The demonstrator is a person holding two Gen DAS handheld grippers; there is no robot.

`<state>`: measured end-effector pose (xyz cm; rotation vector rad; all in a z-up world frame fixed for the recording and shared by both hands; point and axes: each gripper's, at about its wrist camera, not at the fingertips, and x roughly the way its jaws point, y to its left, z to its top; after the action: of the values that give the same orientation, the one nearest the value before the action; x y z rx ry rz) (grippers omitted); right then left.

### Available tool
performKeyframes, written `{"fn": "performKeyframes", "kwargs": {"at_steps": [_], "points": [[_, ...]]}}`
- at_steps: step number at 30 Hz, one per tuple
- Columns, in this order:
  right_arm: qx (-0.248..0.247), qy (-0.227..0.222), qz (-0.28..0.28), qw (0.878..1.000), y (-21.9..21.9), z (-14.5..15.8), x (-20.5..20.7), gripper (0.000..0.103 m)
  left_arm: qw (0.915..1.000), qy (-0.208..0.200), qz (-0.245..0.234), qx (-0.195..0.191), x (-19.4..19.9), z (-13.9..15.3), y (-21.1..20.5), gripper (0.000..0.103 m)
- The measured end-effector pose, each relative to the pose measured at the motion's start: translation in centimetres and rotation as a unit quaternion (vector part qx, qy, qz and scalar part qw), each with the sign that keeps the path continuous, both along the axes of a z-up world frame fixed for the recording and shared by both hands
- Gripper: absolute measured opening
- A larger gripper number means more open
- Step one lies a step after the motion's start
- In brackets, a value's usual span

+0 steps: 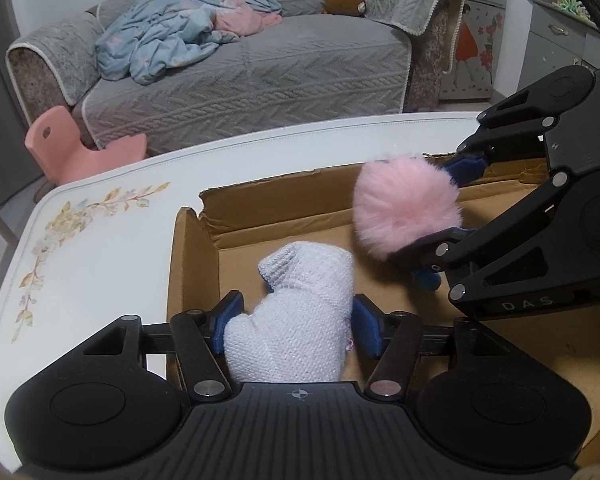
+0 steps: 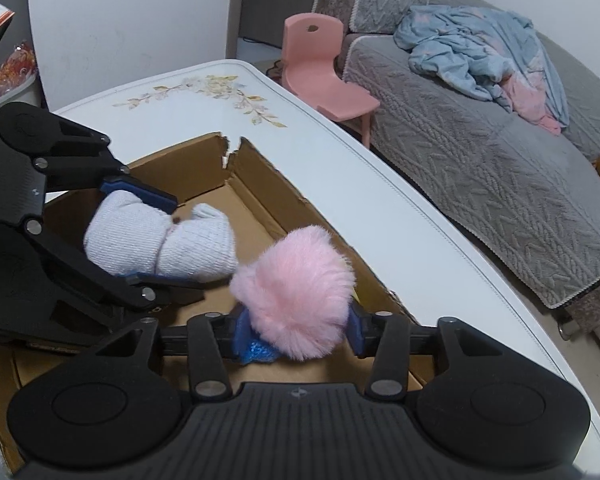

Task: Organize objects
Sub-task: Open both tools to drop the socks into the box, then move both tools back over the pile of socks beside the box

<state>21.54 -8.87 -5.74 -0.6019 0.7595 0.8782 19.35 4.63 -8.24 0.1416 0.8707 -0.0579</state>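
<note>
Over an open cardboard box (image 1: 260, 216) on a white floral worktop (image 1: 100, 240), the left gripper (image 1: 296, 322) frames a white knitted mitten (image 1: 300, 312) at lower centre, jaws partly open, pads at its sides. At right, the right gripper (image 2: 298, 326) brackets a pink fluffy pom-pom (image 2: 296, 292), jaws partly open; whether either squeezes is unclear.

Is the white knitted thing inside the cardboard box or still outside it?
Inside. The white knitted thing lies within the walls of the box, between the left gripper's pads; whether it rests on the box floor cannot be told.
</note>
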Motion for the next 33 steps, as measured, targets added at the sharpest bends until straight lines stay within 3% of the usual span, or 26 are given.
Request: {"fn": "performKeyframes", "kwargs": {"at_steps": [5, 11, 12, 16, 20, 23, 33], "points": [[0.005, -0.004, -0.005, 1.0, -0.8, 0.6, -0.2, 0.054, 0.9999, -0.015, 0.005, 0.001, -0.8, 0.5, 0.0, 0.079], [0.032, -0.011, -0.01, 0.999, -2.4, 2.7, -1.3, 0.074, 0.9989, -0.046, 0.005, -0.009, -3.4, 3.0, -0.1, 0.086], [0.038, -0.014, -0.011, 0.999, -2.8, 3.2, -1.8, 0.079, 0.9983, -0.057, 0.004, -0.01, -4.2, 3.7, -0.1, 0.086], [0.075, -0.046, -0.001, 0.996, -5.0, 6.1, -5.6, 0.081, 0.9933, -0.115, 0.008, -0.011, -8.4, 6.9, -0.5, 0.088], [0.118, -0.079, 0.002, 0.99, -7.6, 8.4, -10.0, 0.092, 0.9824, -0.186, 0.014, -0.001, -13.6, 9.8, -1.5, 0.102], [0.143, -0.092, 0.005, 0.985, -9.0, 9.5, -13.1, 0.095, 0.9754, -0.219, 0.025, 0.009, -16.9, 11.1, -2.3, 0.103], [0.172, -0.111, -0.007, 0.979, -12.8, 10.1, -21.3, 0.101, 0.9754, -0.218, 0.028, -0.008, -24.4, 12.7, -3.4, 0.103]]}}
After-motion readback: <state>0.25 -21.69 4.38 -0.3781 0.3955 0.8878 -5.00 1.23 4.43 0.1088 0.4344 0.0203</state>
